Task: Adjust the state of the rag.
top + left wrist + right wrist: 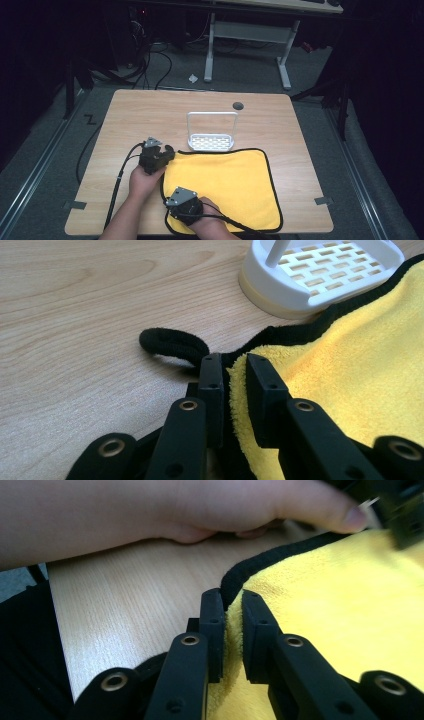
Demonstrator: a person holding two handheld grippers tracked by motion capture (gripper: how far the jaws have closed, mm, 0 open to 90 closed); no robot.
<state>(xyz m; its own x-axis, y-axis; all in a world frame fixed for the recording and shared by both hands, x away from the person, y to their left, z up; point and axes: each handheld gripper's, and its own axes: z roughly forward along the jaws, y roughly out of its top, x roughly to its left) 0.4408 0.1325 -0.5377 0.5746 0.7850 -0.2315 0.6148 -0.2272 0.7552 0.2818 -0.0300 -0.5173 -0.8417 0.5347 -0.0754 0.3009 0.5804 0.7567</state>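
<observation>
One wooden table (150,110), yellow cloth (225,180), grey carpeted floor (45,130), dark room.

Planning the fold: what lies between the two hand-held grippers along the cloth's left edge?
In the high view, only the yellow cloth and its black-trimmed edge run between the left hand-held gripper, at the far-left corner, and the right hand-held gripper, at the near-left corner.

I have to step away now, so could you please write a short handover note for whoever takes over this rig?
Left gripper: shut on the yellow cloth at its far left corner, beside the black hanging loop.
Right gripper: fingers shut on the cloth's near left edge.
The cloth lies flat on the table, its far edge against the white rack.
Done: both left-side grips taken.
Left: probably lift and fold or move the cloth; nothing raised yet.
</observation>
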